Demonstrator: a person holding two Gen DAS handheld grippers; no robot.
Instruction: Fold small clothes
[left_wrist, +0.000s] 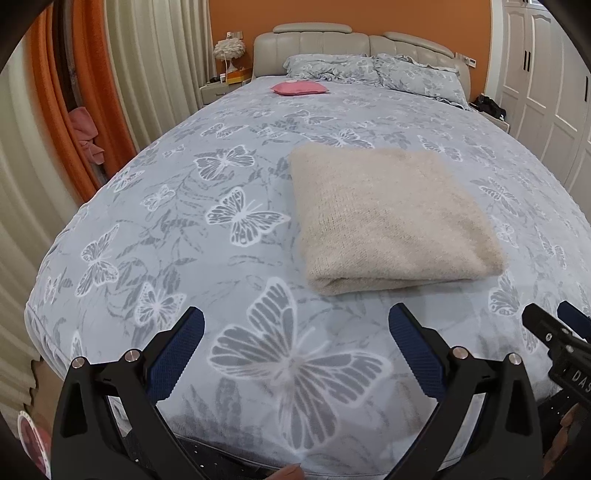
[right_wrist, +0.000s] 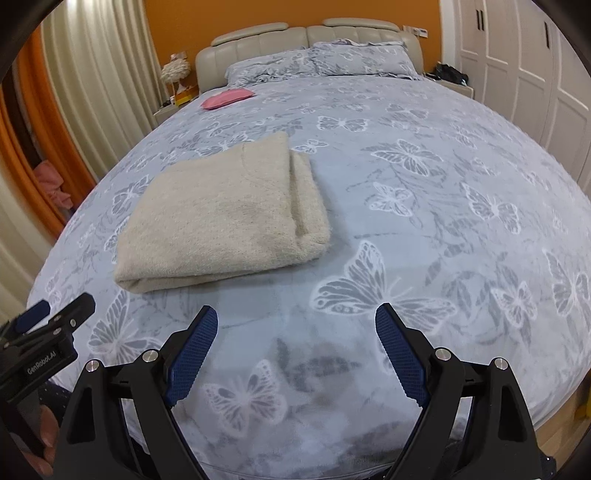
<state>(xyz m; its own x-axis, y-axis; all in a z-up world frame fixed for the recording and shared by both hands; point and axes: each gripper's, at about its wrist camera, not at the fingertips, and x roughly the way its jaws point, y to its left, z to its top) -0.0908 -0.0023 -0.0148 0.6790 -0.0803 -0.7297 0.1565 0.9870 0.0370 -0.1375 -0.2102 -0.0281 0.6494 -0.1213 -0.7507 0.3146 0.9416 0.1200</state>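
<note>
A beige knit garment (left_wrist: 391, 218) lies folded into a neat rectangle on the butterfly-print bedspread (left_wrist: 236, 173); it also shows in the right wrist view (right_wrist: 221, 218). My left gripper (left_wrist: 295, 321) is open and empty, held near the foot of the bed, short of the garment's near edge. My right gripper (right_wrist: 295, 321) is open and empty too, to the right of the garment and apart from it. Each gripper shows at the edge of the other's view: the right one (left_wrist: 557, 325), the left one (right_wrist: 55, 314).
A pink cushion (left_wrist: 298, 88) lies far up the bed near the pillows (left_wrist: 369, 68). Curtains (left_wrist: 147, 74) hang on the left. White wardrobe doors (left_wrist: 546, 88) stand on the right. A nightstand with a lamp (left_wrist: 229, 50) is by the headboard.
</note>
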